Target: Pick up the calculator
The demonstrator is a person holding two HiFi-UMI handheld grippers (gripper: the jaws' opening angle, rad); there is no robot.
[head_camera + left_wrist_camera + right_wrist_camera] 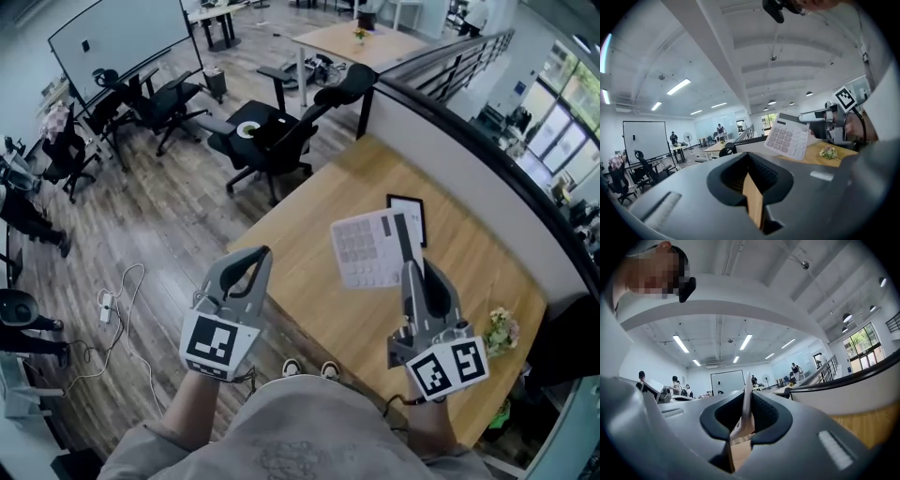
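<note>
Gripping the calculator (370, 248) by its right-hand side, the right gripper (410, 269) is holding it in the air above the wooden table (309, 291). Its jaws are pinching the thin body, which is showing edge-on between them in the right gripper view. On the person's other side, the left gripper (262, 253) is hanging over the table's near left edge. Its jaws are brought together on nothing, and only a sliver of tabletop is showing between them.

The pick-up is looking done, or very nearly. The calculator is touching nothing but the right jaws, and its key face is tilting up toward the head camera. The step in hand, on this reading, is holding it steady. Because the grip is sitting at one side, the wider free part is overhanging to the left and could be slipping under a quick wrist roll. The next move is calling for a slow, level hold. The left gripper is having room to come under the free edge if support is wanted.

Beyond the calculator, a small black-framed panel (407, 208) is lying near the table's far edge, just beside the curved partition wall (450, 155). A little bunch of flowers (502, 328) is sitting toward the right-hand edge. Past the left edge, open floor is stretching to an office chair (281, 136), well apart from both grippers.
</note>
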